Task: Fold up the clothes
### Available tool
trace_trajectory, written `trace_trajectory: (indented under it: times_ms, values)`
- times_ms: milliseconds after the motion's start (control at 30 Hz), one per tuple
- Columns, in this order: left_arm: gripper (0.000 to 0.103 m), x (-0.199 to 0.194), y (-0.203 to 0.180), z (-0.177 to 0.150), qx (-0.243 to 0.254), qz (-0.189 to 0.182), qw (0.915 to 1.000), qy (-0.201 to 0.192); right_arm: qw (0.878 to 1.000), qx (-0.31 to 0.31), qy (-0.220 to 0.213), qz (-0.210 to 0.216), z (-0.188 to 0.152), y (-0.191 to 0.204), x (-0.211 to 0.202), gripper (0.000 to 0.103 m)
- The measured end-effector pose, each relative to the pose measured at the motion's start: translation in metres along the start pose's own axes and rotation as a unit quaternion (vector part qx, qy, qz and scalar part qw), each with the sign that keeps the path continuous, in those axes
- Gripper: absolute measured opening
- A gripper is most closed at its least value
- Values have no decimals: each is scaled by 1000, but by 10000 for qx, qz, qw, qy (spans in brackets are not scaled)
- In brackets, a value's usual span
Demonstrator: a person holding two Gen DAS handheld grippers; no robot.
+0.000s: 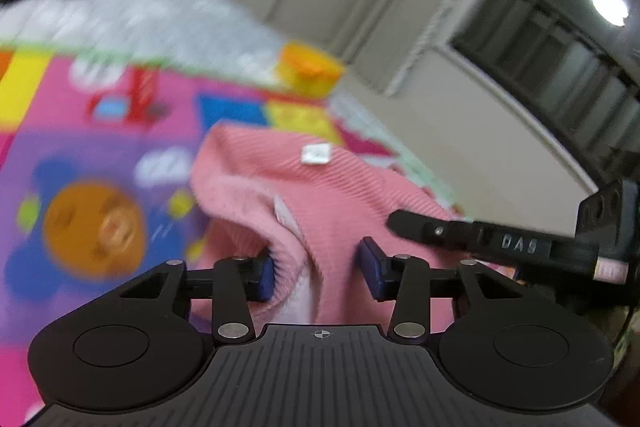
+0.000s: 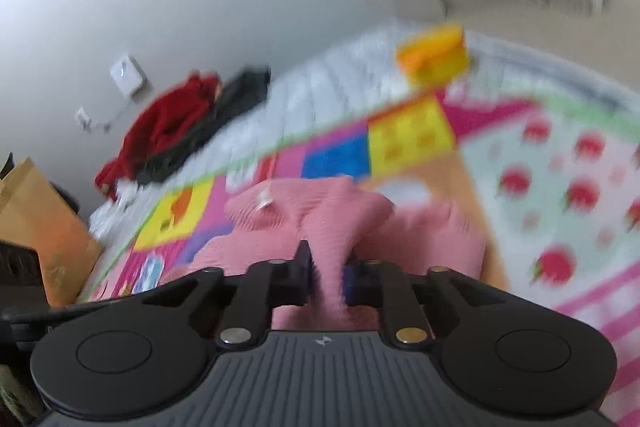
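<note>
Right gripper point(image 2: 326, 277), lower centre, pinches pink ribbed knit garment point(image 2: 320, 215). Left gripper point(image 1: 318, 273) jaws spread around a bunched fold. Clamp left before lifting; keep edges level.

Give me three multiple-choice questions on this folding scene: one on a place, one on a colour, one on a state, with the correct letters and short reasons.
1. Where does the red and dark clothes pile lie?
A. on the white quilt at the far edge of the bed
B. between the right gripper's fingers
C. on the paper bag

2. What colour is the garment being folded?
A. blue
B. pink
C. green

3. What state is the right gripper in?
A. open and away from any cloth
B. shut on the garment
C. out of view

Answers: 1 A, the clothes pile rests on the white quilt. 2 B, the garment is pink ribbed knit. 3 B, the right gripper pinches a fold of it.
</note>
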State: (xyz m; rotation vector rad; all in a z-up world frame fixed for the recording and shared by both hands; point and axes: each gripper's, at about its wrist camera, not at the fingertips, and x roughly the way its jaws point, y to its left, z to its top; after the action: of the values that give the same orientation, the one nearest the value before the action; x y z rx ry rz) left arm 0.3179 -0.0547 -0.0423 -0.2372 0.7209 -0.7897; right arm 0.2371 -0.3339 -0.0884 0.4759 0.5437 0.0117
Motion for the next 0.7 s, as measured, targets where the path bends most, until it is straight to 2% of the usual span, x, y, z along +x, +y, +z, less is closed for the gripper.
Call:
trace_trajectory:
  times_ms: [67, 133, 167, 200, 233, 333, 367, 433, 500, 567, 633, 667, 700]
  values:
    - [48, 11, -8, 8, 208, 70, 9997, -73, 9986, 174, -139, -489, 6, -10, -1, 12]
    - [52, 33, -8, 11, 288, 441, 9985, 171, 9951, 139, 228, -947, 1, -22, 19, 14]
    - [52, 45, -7, 10, 330, 670, 9967, 320, 9927, 105, 484, -1101, -5, -29, 31, 22]
    - [54, 57, -5, 5, 360, 921, 9939, 492, 9921, 131, 521, -1133, -10, -33, 36, 34]
    - [56, 63, -2, 0, 361, 1020, 9924, 591, 9920, 169, 506, -1141, -16, -37, 39, 38]
    - [62, 64, 3, -10, 426, 1104, 9912, 592, 9935, 422, 264, -1024, -23, -45, 35, 60]
    - [63, 62, 4, -11, 463, 1115, 9911, 566, 9938, 504, 214, -963, -26, -47, 34, 73]
    - [65, 62, 7, -11, 462, 1102, 9911, 583, 9942, 667, 113, -839, -30, -52, 31, 78]
    - [68, 61, 9, -10, 445, 1104, 9911, 600, 9940, 829, 13, -714, -34, -57, 29, 88]
    - [70, 60, 10, -8, 433, 1115, 9909, 614, 9940, 919, -71, -589, -39, -59, 26, 93]
    - [72, 57, 8, -8, 412, 1130, 9908, 613, 9948, 782, -109, -650, -44, -54, 25, 93]
    - [72, 55, 8, -8, 391, 1147, 9908, 608, 9952, 678, -87, -701, -46, -49, 25, 92]
    - [72, 51, 9, -9, 341, 1175, 9907, 590, 9955, 574, -57, -747, -47, -44, 25, 86]
